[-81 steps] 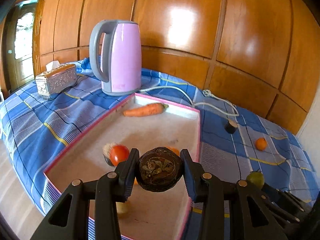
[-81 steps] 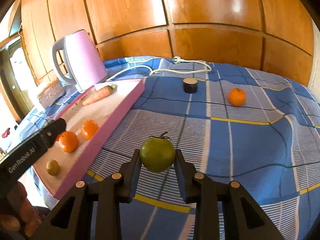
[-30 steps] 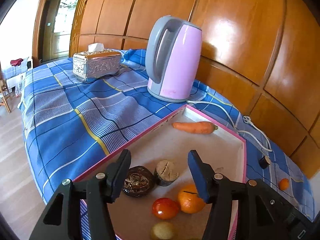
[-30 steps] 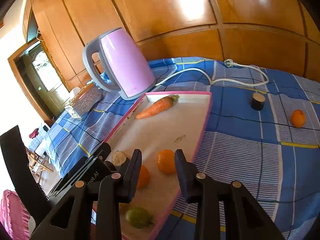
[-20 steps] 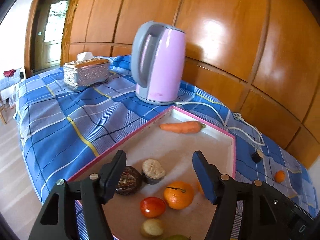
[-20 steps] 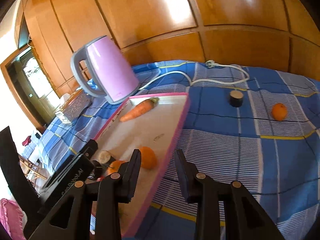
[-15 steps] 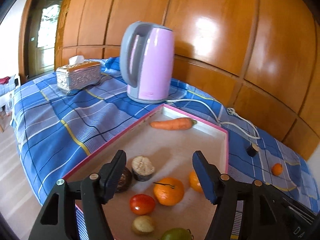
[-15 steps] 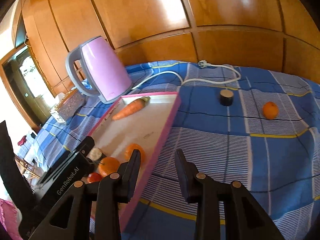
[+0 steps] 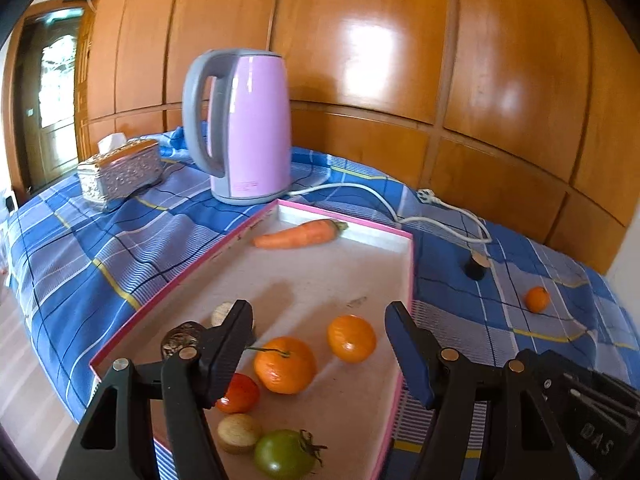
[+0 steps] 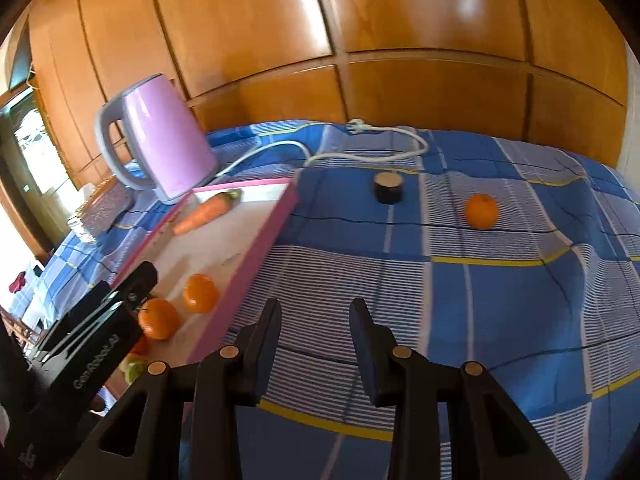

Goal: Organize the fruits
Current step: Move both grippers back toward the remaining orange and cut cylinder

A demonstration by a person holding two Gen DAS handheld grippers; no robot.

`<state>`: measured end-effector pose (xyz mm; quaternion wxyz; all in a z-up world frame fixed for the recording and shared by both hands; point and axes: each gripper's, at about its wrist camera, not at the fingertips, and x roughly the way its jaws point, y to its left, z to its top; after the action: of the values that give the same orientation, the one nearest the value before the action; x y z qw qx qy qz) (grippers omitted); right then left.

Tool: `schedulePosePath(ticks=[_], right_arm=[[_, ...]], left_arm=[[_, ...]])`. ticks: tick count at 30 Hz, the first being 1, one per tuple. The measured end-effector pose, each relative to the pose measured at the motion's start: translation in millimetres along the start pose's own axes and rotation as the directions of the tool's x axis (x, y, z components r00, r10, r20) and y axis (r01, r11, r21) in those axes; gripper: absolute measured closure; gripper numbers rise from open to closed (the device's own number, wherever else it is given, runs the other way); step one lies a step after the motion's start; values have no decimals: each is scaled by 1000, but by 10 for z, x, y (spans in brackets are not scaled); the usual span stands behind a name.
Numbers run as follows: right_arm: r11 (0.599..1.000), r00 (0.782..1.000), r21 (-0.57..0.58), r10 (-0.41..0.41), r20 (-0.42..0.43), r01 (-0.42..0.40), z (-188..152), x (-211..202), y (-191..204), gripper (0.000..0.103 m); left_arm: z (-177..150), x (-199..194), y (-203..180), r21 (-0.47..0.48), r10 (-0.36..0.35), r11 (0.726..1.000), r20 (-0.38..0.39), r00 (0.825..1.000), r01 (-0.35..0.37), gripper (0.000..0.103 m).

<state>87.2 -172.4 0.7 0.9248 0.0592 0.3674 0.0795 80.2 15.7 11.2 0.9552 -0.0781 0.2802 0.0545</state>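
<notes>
Now we have both grippers empty over the blue checked cloth. Our left gripper (image 9: 320, 354) hangs above the pink-rimmed tray (image 9: 411, 264), jaws standing wide with nothing pressed between them; under them lie two mandarins (image 9: 285, 365), a red tomato (image 9: 239, 394), a green tomato (image 9: 285, 453), a pale round piece and two dark ones. A carrot (image 9: 298, 234) lies at the tray's far end, just before the pink kettle (image 9: 248, 128).

Our right gripper (image 10: 315, 344) points at the cloth at lower centre of its frame, jaws narrow but apart, holding nothing. What remains outside the tray sits in the upper right of that view: a loose mandarin (image 10: 481, 211) and, a little left of it, a dark stubby cut piece (image 10: 388, 188) with a pale top, near the white cord (image 10: 360, 148).

We judge the mandarin the next thing to fetch. It should be light, with a soft, giving skin that bruises under a hard squeeze, and being round it may roll on the cloth. We would take it across its widest middle, closing gently. The stubby piece looks firmer; its flat sides offer the better hold.
</notes>
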Motion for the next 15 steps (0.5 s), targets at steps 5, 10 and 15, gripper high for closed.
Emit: schedulePosePath(ticks=[5, 10, 15], right_arm=[[999, 999, 19, -39, 6, 39, -15, -7, -182, 67], [997, 997, 27, -77, 1, 77, -19, 8, -363, 67], [992, 994, 65, -110, 10, 109, -5, 4, -567, 67]], left_arm=[[-27, 2, -110, 40, -14, 999, -7, 1000, 14, 34], [-57, -5, -234, 88, -46, 995, -10, 999, 46, 34], [-80, -22, -347, 136, -64, 989, -9, 998, 65, 34]])
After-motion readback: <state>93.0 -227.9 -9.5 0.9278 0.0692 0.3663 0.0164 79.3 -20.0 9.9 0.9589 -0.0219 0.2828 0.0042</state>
